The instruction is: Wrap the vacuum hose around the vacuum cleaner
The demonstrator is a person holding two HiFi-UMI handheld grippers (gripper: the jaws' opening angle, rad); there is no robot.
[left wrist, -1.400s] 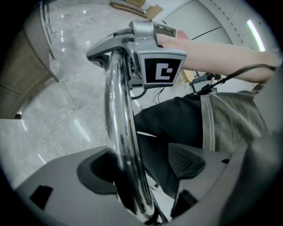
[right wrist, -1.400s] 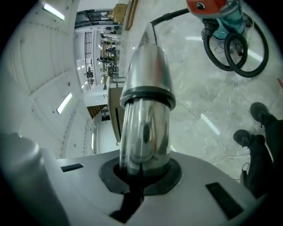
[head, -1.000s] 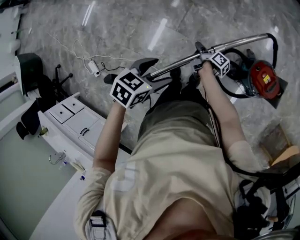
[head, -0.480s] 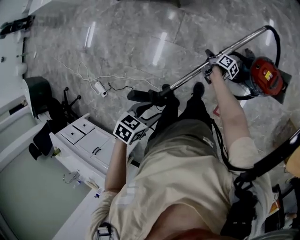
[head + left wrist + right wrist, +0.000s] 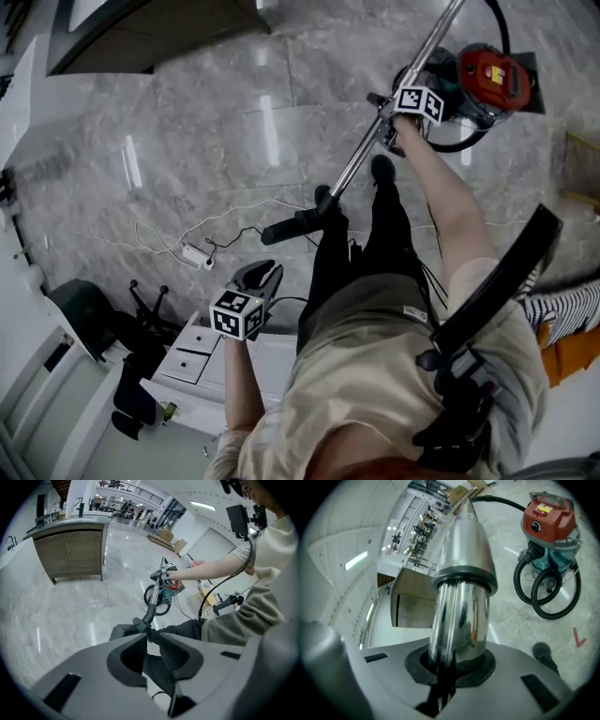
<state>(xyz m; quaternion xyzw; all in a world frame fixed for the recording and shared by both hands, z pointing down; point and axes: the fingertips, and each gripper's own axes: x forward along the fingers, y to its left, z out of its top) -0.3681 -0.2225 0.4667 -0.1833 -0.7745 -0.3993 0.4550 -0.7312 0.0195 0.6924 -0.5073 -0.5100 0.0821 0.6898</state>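
Note:
The red and teal vacuum cleaner (image 5: pixel 487 77) stands on the marble floor at the top right, with its black hose (image 5: pixel 547 588) looped in front of it. A chrome wand (image 5: pixel 375 145) slants down from it to the black floor nozzle (image 5: pixel 291 226). My right gripper (image 5: pixel 398 127) is shut on the upper part of that wand (image 5: pixel 461 597). My left gripper (image 5: pixel 265 275) hangs lower left, apart from the nozzle. Its jaws (image 5: pixel 152 641) are closing to a narrow gap with nothing between them; only the person's dark trouser leg shows behind.
A white drawer cabinet (image 5: pixel 187 354) and a black chair base (image 5: pixel 141 309) stand at the lower left. A white cable with an adapter (image 5: pixel 195 253) trails over the floor. A wooden counter (image 5: pixel 77 545) stands far off. An orange object (image 5: pixel 572 349) lies at the right edge.
The left gripper has drawn back from the floor nozzle towards the person and its jaws have narrowed. The right gripper has kept hold of the wand, which now points steeply up the view.

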